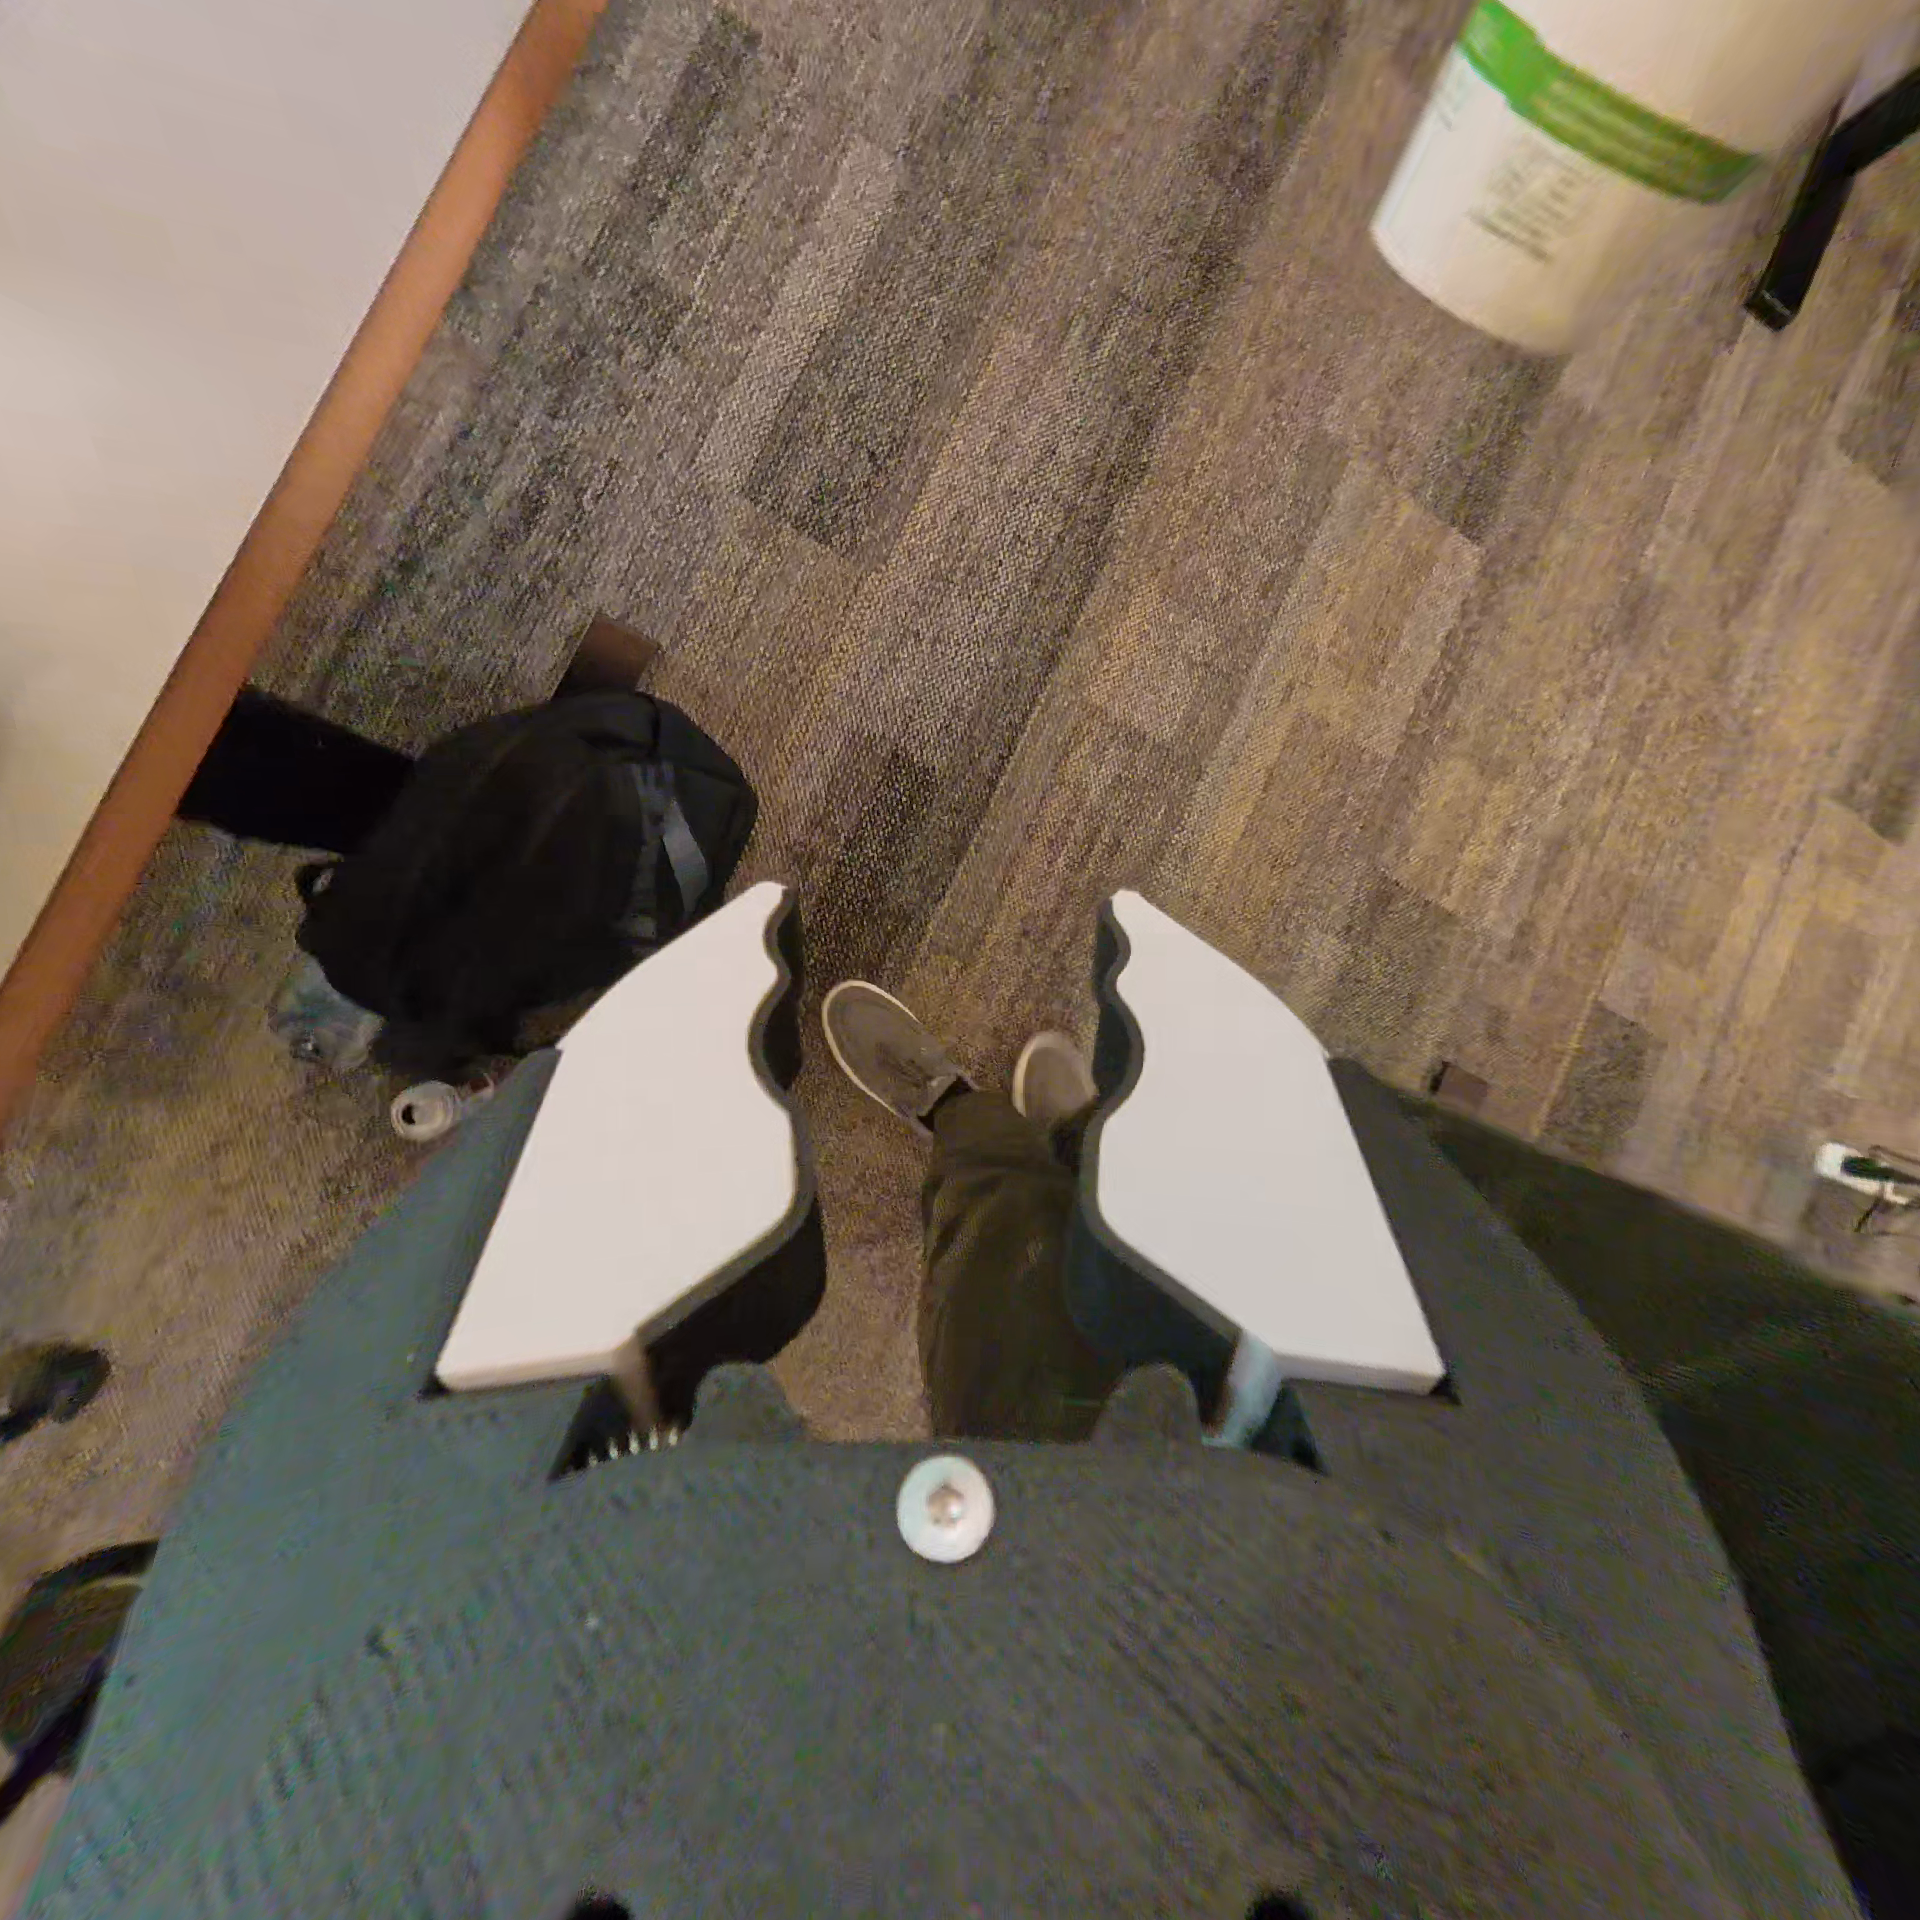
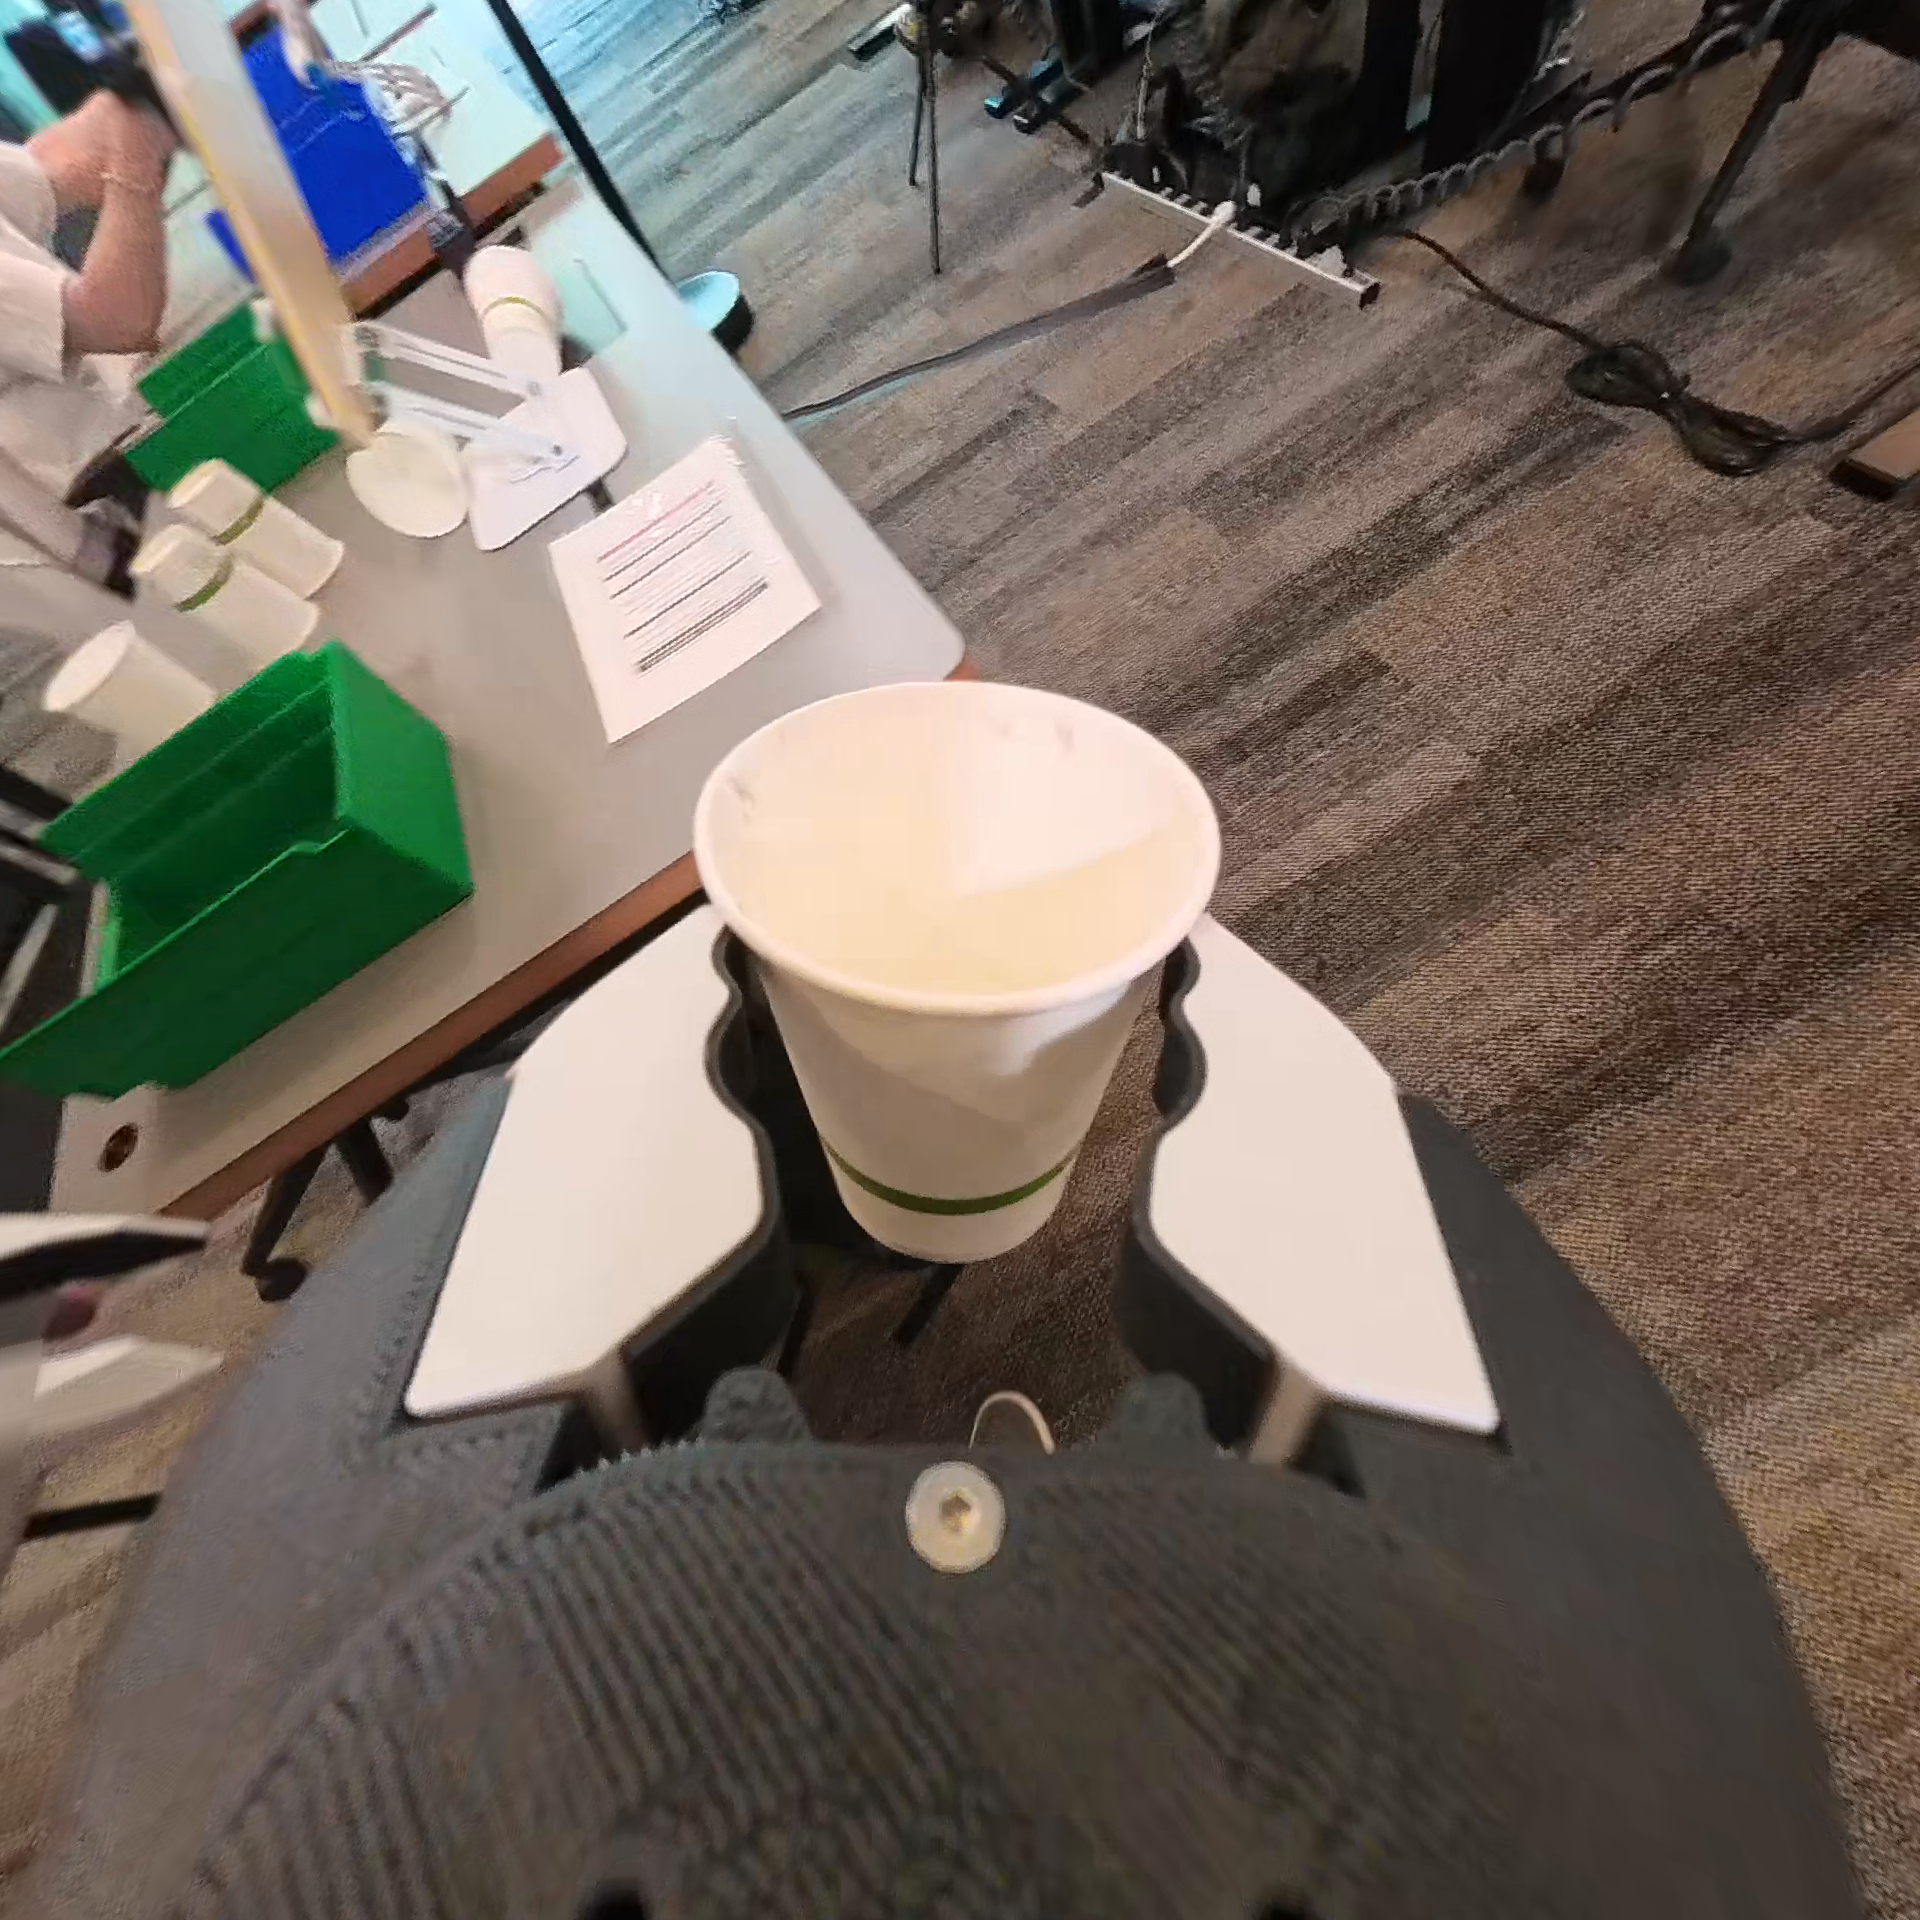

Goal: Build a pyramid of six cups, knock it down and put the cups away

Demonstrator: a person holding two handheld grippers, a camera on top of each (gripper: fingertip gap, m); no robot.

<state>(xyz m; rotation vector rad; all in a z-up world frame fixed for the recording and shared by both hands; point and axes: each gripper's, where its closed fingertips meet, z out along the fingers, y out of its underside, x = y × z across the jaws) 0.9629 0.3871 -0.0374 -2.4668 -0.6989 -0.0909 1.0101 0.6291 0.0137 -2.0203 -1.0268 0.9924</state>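
My right gripper (image 2: pixel 954 971) is shut on a white paper cup (image 2: pixel 940 1039) with a green band. The cup is upright and empty, held in the air just past the corner of the grey table (image 2: pixel 499 748), above the carpet. My left gripper (image 1: pixel 943 920) is open and empty. It points down at the carpet, with a person's two grey shoes (image 1: pixel 894 1049) and a trouser leg between its fingers far below. The same white cup with a green band (image 1: pixel 1558 166) shows blurred at the top right of the left wrist view.
On the table stand a green bin (image 2: pixel 260 883), a second green bin (image 2: pixel 229 416), several white cups (image 2: pixel 249 540) lying on their sides, a printed sheet (image 2: pixel 681 587) and a white lamp base (image 2: pixel 405 478). A person sits at the far left. A black backpack (image 1: pixel 540 852) lies by the table edge (image 1: pixel 260 551). Cables and stands (image 2: pixel 1351 187) cross the carpet.
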